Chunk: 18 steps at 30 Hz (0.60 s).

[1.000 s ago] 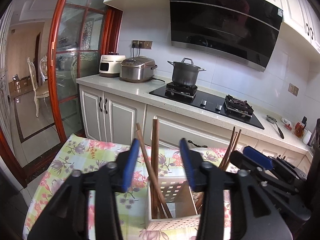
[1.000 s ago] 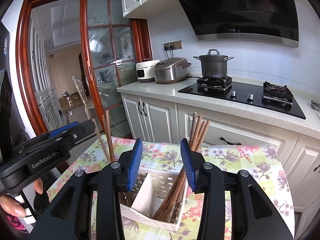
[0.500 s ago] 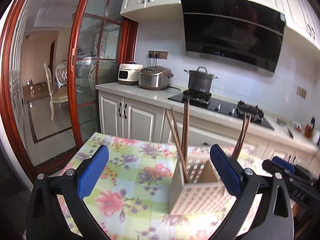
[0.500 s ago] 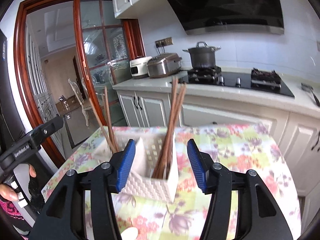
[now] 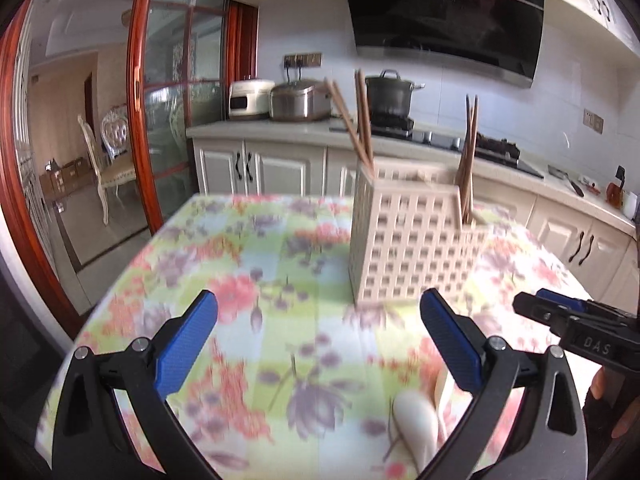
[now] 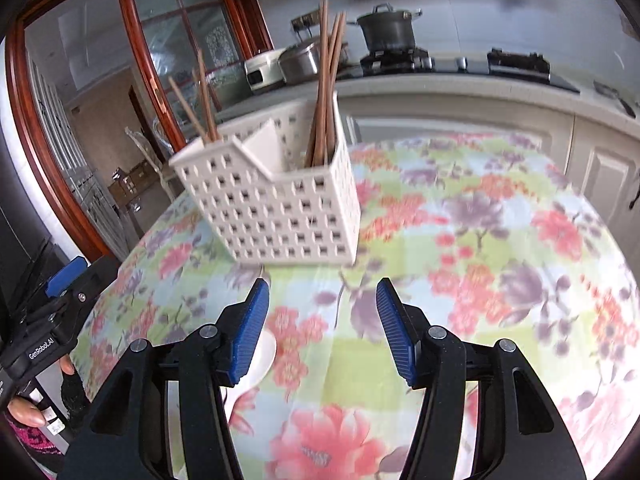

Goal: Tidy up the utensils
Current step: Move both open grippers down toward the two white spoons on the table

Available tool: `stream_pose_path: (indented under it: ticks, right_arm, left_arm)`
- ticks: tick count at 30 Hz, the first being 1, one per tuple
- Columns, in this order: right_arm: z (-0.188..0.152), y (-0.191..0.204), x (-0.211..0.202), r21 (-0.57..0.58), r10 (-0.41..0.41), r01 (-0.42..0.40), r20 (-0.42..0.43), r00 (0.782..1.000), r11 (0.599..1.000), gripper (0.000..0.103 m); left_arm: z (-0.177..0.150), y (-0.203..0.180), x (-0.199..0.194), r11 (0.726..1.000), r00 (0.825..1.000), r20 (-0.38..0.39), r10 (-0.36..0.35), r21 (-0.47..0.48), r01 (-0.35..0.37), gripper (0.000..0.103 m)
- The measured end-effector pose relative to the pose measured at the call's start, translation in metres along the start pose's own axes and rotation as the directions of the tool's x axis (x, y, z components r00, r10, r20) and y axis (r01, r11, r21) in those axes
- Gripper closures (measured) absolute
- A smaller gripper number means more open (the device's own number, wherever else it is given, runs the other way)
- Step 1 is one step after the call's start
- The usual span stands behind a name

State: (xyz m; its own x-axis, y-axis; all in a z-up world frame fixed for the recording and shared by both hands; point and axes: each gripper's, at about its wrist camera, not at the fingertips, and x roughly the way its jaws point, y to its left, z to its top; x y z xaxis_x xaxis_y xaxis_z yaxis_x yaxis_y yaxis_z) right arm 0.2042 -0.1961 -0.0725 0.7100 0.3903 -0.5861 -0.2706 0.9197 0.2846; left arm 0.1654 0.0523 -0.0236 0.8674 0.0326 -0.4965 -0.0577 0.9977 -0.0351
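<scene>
The white spoon [image 5: 414, 424] lies on the floral cloth [image 5: 248, 280] nearer me than the perforated caddy [image 5: 404, 240], where chopsticks [image 6: 326, 80] already stand. My left claw [image 5: 318, 340] gapes wide and empty over it; my right claw [image 6: 320, 328] is half spread, empty. Next, I judge: close on the spoon. Open cloth surrounds the caddy.

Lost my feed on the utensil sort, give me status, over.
Left gripper and right gripper both open, empty. Chopsticks stand in white caddy. White spoon lies loose on floral tablecloth. Path clear.
</scene>
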Motion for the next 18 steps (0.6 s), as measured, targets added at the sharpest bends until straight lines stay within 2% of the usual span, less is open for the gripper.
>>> stream_pose_path:
  ticks: [3,8,13,18]
  right_arm:
    - [-0.016,0.006,0.011,-0.003,0.014,-0.014,-0.049,0.999,1.0,0.049]
    - [-0.033,0.021,0.028,-0.018,0.048,-0.051,-0.12,0.992,0.999,0.049]
    - [-0.038,0.033,0.04,-0.004,0.07,-0.072,-0.164,0.984,0.997,0.049]
    - [-0.039,0.046,0.052,0.007,0.083,-0.083,-0.197,0.977,0.997,0.049]
  left_arm:
    - [-0.017,0.002,0.003,1.0,1.0,-0.03,0.003,-0.003,-0.003,0.005]
    - [-0.039,0.005,0.001,0.999,0.998,-0.043,0.051,0.021,-0.05,0.005]
    - [-0.054,0.009,-0.003,0.994,0.994,-0.036,0.101,0.05,-0.099,0.005]
    - [-0.063,0.021,-0.009,0.993,0.993,-0.041,0.111,0.034,-0.11,0.005]
